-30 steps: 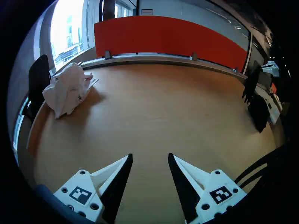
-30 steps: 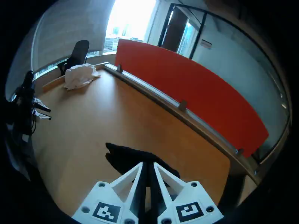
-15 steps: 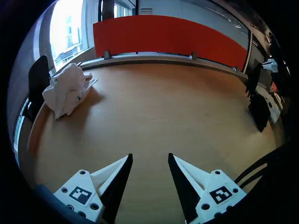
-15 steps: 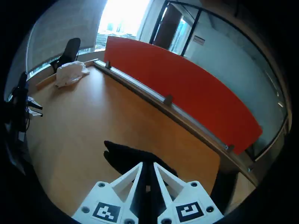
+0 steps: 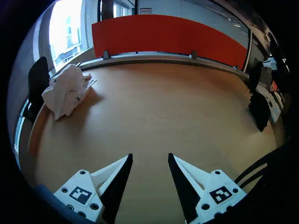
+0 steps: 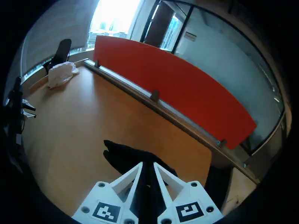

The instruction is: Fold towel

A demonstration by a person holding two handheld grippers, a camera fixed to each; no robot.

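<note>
The right gripper [image 6: 148, 165] is clamped tight on a black towel [image 6: 123, 156], apparently hanging near the desk's [image 5: 157, 104] right edge. Held at one point, it may bunch or slip. The left gripper [image 5: 150, 155] gapes wide, empty.

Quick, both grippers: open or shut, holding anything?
Left gripper: open, empty.
Right gripper: shut on the black towel.

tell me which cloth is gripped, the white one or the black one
The black cloth: the right gripper is shut on it. The white cloth lies crumpled at the far corner of the desk, touched by no gripper.
</note>
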